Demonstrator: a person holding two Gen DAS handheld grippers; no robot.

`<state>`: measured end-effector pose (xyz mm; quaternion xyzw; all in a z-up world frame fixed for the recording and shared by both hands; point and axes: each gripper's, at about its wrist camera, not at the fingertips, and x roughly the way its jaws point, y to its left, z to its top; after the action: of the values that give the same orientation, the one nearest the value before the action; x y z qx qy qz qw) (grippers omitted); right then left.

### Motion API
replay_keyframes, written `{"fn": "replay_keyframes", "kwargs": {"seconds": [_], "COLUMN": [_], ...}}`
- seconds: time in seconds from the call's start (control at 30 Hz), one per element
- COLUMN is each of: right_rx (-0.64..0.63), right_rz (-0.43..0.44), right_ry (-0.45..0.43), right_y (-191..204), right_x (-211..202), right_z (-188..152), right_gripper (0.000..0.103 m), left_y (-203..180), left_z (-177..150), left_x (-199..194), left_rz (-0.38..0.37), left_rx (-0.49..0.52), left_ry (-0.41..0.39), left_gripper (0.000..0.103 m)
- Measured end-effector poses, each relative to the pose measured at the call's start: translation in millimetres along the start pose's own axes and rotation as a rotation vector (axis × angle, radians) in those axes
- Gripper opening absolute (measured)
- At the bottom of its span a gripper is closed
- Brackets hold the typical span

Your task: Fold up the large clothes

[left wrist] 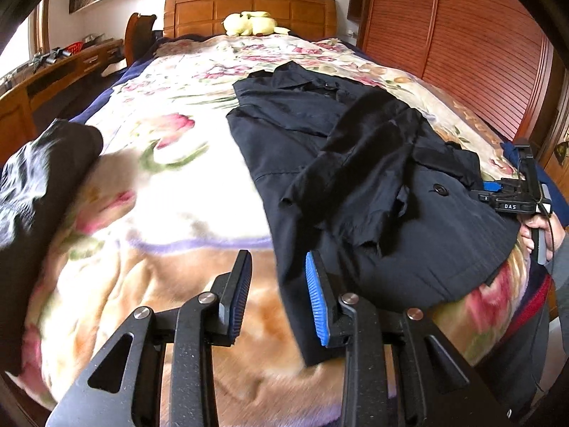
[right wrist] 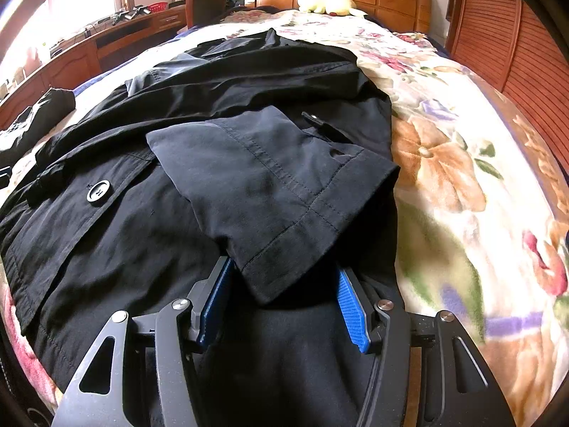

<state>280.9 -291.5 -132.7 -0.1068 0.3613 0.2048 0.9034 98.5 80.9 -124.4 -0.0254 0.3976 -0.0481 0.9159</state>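
A dark navy coat (right wrist: 149,220) lies spread on the floral blanket (right wrist: 462,163), one sleeve cuff (right wrist: 284,213) folded back across its front. The cuff's hem sits between the right gripper (right wrist: 284,306)'s parted blue pads without being pressed. The left gripper (left wrist: 279,297) hangs released over the coat's near edge, gripping nothing. Left of it lies another dark garment (left wrist: 39,178); far ahead, a yellow plush toy (left wrist: 250,23).

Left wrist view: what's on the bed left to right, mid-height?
Dark folded garment → bare floral blanket → dark coat → right gripper at the coat's right edge, held in a hand.
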Motion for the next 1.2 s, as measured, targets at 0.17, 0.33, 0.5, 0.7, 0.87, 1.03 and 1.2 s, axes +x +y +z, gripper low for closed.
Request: {"fn": "replay_keyframes", "kwargs": {"seconds": [0.17, 0.33, 0.5, 0.7, 0.87, 1.03, 1.2], "right_rx": [0.000, 0.008, 0.028, 0.084, 0.132, 0.147, 0.147], "right_rz": [0.000, 0.001, -0.050, -0.087, -0.081, -0.046, -0.025], "right_ry": [0.000, 0.000, -0.008, 0.005, 0.063, 0.065, 0.066], "right_y": [-0.1, -1.1, -1.0, -10.4, -20.1, -19.5, -20.1], "right_x": [0.1, -1.3, -21.8, -51.3, -58.3, -65.7, -62.9], "right_z": [0.3, 0.2, -1.6, -20.3, -41.2, -47.2, -50.9], "right_gripper": [0.059, 0.059, 0.059, 0.059, 0.059, 0.059, 0.059], "left_y": [-6.0, -12.5, -11.8, -10.5, -15.6, -16.3, -18.2], "left_z": [-1.8, -5.7, -13.0, -17.5, -19.8, -21.9, -22.6], "left_x": [1.4, 13.2, 19.2, 17.5, 13.7, 14.0, 15.5], "left_rz": [-0.013, -0.036, -0.048, -0.067, -0.091, -0.093, -0.091], "left_rx": [0.017, 0.020, 0.015, -0.005, -0.001, -0.015, -0.023], "left_ry": [0.011, 0.040, 0.064, 0.073, 0.085, 0.095, 0.099], "left_gripper": [0.033, 0.033, 0.033, 0.033, 0.033, 0.033, 0.033]}}
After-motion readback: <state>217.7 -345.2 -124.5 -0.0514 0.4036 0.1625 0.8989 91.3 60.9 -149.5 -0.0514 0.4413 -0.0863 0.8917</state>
